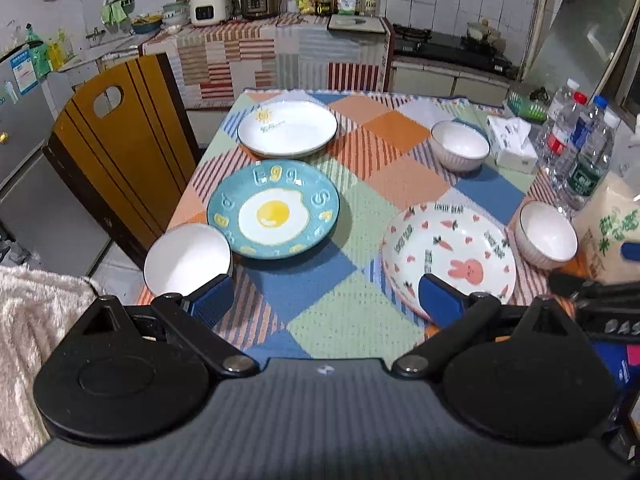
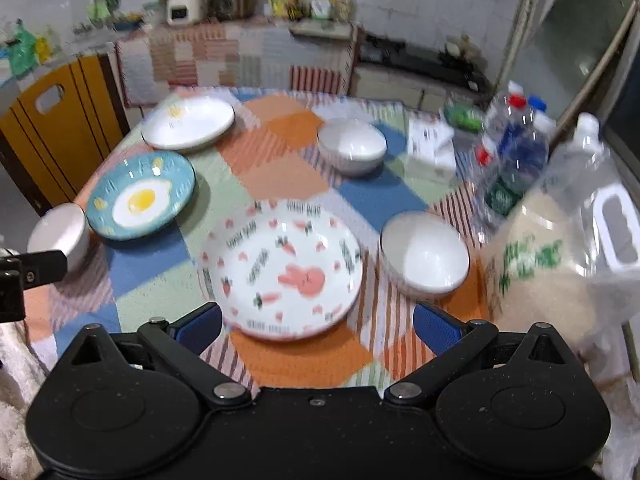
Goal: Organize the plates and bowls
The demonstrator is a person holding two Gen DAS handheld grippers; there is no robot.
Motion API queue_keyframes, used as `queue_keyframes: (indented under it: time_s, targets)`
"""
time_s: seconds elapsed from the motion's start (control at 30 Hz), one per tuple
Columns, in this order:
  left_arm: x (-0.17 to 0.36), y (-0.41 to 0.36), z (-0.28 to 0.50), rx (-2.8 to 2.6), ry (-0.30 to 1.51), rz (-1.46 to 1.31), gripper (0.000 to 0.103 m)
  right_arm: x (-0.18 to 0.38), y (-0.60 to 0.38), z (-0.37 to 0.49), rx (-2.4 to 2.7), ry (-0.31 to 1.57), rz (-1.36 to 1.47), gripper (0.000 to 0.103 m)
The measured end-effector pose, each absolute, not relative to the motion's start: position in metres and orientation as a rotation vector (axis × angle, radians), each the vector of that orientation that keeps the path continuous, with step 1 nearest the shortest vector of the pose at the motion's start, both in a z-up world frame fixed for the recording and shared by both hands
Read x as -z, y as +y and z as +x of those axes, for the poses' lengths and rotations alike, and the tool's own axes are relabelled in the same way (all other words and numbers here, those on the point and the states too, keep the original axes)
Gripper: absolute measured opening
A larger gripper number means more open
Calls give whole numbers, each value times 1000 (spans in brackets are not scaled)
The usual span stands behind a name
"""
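On the checked tablecloth (image 1: pixel 320 300) lie three plates: a white sun plate (image 1: pixel 287 128) at the far left, a blue fried-egg plate (image 1: pixel 273 213) in front of it, and a rabbit-and-carrot plate (image 1: pixel 448 256) (image 2: pixel 280 268) near right. Three white bowls stand apart: near left (image 1: pixel 188 260), far right (image 1: pixel 460 146) (image 2: pixel 352 148), and right (image 1: pixel 546 236) (image 2: pixel 424 258). My left gripper (image 1: pixel 324 300) is open and empty above the near table edge. My right gripper (image 2: pixel 318 324) is open and empty, hovering by the rabbit plate's near rim.
A wooden chair (image 1: pixel 116 152) stands at the table's left. Water bottles (image 1: pixel 576 148), a tissue box (image 1: pixel 512 144) and a big rice jug (image 2: pixel 560 248) crowd the right edge. A fluffy cloth (image 1: pixel 36 320) lies near left. The kitchen counter (image 1: pixel 280 40) runs behind.
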State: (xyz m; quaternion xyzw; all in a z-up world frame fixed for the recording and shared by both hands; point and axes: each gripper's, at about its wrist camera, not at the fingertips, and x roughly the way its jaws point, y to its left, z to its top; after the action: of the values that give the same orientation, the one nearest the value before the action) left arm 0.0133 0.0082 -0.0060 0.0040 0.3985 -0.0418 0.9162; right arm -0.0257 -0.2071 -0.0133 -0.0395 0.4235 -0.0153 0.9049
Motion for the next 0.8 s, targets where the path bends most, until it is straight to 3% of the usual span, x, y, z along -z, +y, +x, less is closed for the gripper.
queue_keyframes:
  time_s: [0.27,0.5,0.63,0.8]
  targets:
    - [22,-5,62,110,793,48,101,14,-227,1,3,569,-293,103]
    - [69,-14,102,285,917,-69,98,72,-264,33,-115,791,73,92]
    - [99,-28,124,278,966,-33,96,116,-266,33,-106,881,163,88]
    - [135,-41,142,280,1029,10,92,155,-280,40,-85,949,289,75]
